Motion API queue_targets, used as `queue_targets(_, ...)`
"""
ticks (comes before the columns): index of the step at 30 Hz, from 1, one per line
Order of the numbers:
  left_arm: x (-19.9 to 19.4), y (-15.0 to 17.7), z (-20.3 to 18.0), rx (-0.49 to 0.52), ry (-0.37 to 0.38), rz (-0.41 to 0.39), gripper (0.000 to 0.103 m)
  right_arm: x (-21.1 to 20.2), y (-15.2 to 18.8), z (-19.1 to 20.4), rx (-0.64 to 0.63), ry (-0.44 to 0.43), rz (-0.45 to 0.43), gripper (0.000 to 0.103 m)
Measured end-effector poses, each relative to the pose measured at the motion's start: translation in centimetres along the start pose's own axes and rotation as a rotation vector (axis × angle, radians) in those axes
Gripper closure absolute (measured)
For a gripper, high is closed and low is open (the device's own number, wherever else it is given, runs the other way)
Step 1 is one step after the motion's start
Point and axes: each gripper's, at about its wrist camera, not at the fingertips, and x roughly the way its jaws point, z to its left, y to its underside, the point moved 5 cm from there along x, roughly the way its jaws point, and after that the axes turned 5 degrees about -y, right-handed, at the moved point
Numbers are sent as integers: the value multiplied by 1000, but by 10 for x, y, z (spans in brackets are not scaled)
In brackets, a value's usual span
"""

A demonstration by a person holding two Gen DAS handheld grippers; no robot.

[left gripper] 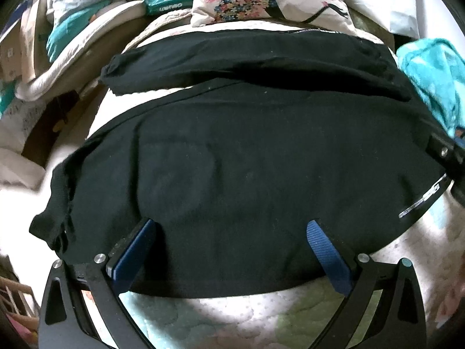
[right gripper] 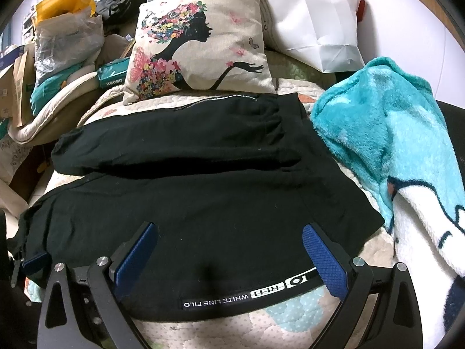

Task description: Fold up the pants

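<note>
Pants (right gripper: 203, 203) lie flat across the quilt (right gripper: 232, 331), legs running left, far leg up by the pillow (right gripper: 200, 49), teal blanket (right gripper: 386, 133) just right of them. Your left gripper (left gripper: 231, 226) is wide open over the near leg's lower edge, holding nothing. Your right gripper (right gripper: 229, 229) is wide open too — fingers straddle the waistband edge with the white print, gripping nothing.

The left tool (left gripper: 231, 226) has black angular arms and ribbed blue pads (left gripper: 319, 241). The right tool (right gripper: 229, 231) looks alike, with round silver screws (right gripper: 358, 261) behind its pads.
</note>
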Motion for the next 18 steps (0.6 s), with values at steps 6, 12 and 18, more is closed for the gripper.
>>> queue_targets(6, -25, -28, 28, -120, 189, -3, 50, -13, -20, 7, -19, -75, 57, 1)
queue_targets(12, -37, -81, 104, -287, 229, -26, 55, -10, -67, 11, -98, -219, 170, 1)
queue_targets(18, 18, -123, 157, -250, 90, 49, 46, 44, -124, 3, -233, -190, 195, 1)
